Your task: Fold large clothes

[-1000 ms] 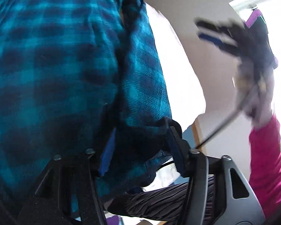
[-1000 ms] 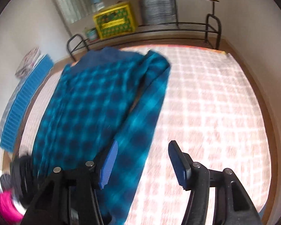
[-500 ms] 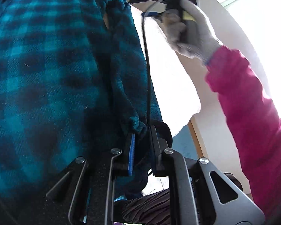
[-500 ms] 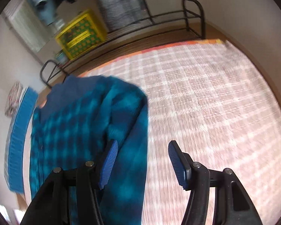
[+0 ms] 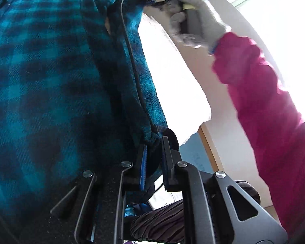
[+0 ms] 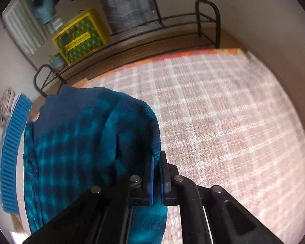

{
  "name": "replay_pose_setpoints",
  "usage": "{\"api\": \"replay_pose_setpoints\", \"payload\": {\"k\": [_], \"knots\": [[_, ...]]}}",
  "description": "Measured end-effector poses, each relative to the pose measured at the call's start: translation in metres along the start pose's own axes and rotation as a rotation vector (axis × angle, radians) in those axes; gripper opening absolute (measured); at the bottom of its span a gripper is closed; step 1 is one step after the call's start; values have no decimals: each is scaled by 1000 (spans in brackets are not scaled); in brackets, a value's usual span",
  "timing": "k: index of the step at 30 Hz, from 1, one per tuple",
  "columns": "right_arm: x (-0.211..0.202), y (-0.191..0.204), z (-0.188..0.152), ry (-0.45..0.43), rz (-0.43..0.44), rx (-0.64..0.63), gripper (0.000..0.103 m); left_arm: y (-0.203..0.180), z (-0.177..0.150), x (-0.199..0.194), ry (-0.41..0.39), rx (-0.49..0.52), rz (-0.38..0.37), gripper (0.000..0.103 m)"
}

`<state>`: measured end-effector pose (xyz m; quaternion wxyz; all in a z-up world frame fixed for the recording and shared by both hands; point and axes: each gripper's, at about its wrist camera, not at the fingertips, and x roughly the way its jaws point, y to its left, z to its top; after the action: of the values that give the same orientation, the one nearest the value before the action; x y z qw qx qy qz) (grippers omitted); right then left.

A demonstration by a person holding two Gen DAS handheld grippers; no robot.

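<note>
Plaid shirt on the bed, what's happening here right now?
A person is folding a teal plaid shirt spread on a checked bedspread, one handheld gripper per hand. The left gripper is shut on a bunched edge of the shirt. The right gripper has just closed on the folded-over sleeve edge. Both ends are pinched, so a fold along that side looks about to start.

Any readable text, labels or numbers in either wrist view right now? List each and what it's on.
None can be read.
Yellow crate: a pale label strip on its patterned front, too blurred to read.
Plaid shirt, checked bedcover: pattern only, no lettering.
</note>
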<state>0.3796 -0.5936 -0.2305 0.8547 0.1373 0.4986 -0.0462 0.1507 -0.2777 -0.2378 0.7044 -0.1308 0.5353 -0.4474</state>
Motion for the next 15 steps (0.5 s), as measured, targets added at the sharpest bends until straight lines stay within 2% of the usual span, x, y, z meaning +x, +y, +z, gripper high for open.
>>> {"api": "replay_pose_setpoints", "payload": {"k": [4,7,12,15], "knots": [[-35,38,7,-21,-12,-89,1,-1,-7,-6,-9,-6,-15,10],[-46,75,12,-40,-16,-160,1,0,-12,-8,-10,-15,-26,10],[-29,147,15,-27,-15,-277,1,4,-21,-6,-2,-17,-22,10],[2,190,10,8,-28,-362,1,10,-21,-3,4,-29,-19,10]]}}
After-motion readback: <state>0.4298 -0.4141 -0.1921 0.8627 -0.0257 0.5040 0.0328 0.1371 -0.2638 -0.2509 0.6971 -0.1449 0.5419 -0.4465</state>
